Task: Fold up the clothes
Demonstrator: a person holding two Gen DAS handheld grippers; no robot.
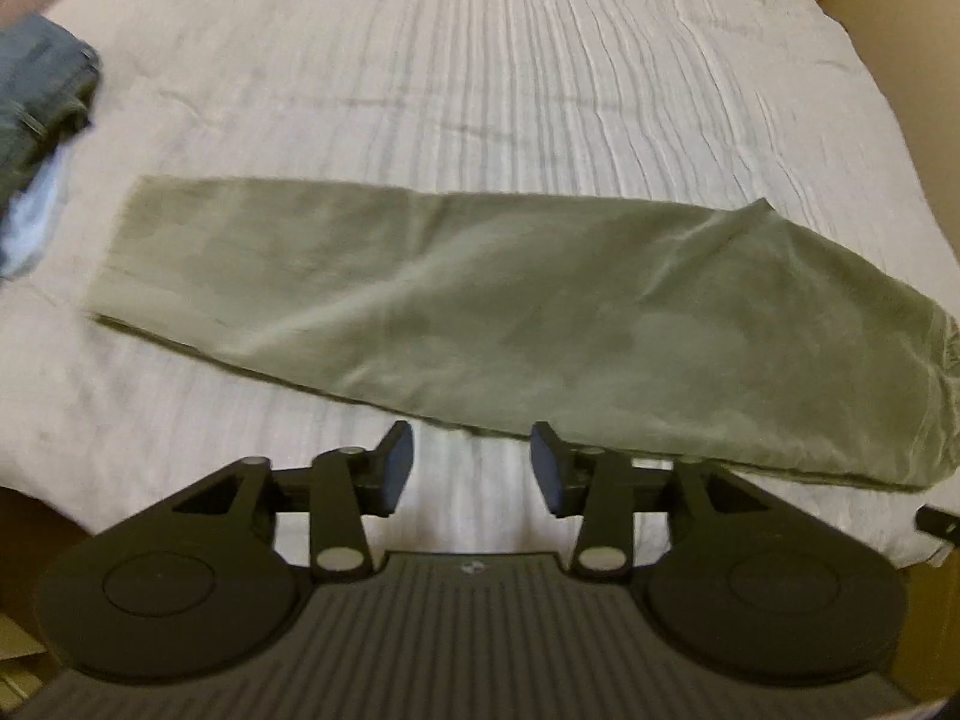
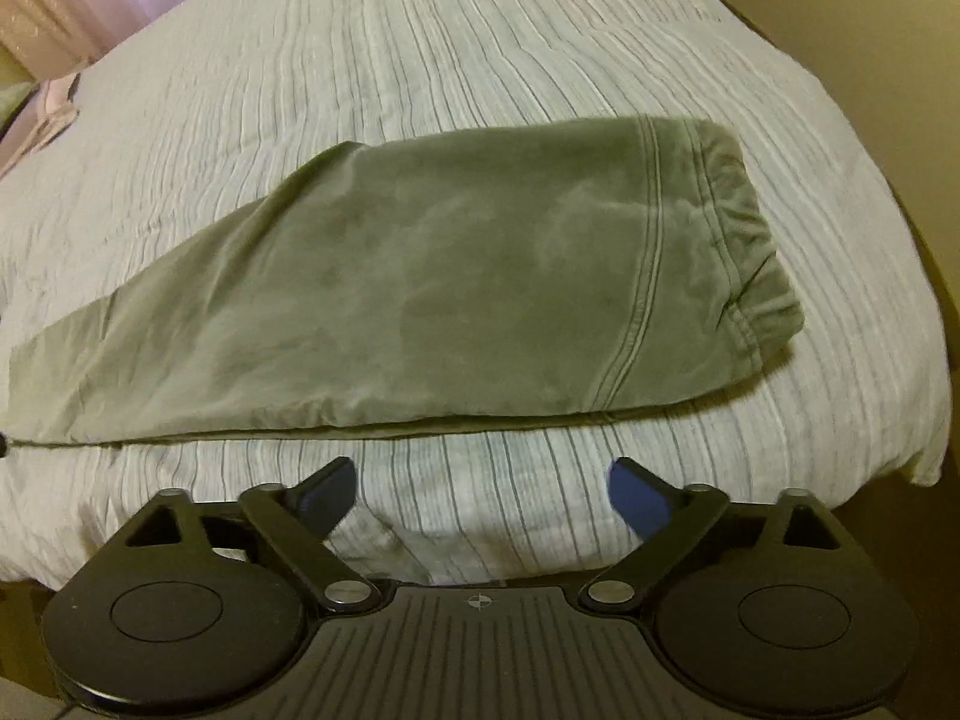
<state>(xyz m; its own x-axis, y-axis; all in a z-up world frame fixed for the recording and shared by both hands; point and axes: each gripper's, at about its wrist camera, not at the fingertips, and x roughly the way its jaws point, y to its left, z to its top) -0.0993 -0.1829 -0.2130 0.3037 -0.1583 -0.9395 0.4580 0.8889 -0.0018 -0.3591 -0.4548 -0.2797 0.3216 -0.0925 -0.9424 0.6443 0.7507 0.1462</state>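
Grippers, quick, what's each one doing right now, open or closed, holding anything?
Left gripper: open, holding nothing, just short of the green trousers.
Right gripper: open wide, holding nothing, near the trousers' front edge.

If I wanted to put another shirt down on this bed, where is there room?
Bare bedspread lies beyond the green trousers, up to the far edge. A narrower strip runs between the trousers and the open left claw and right claw. The left side is crowded by a pile of jeans.
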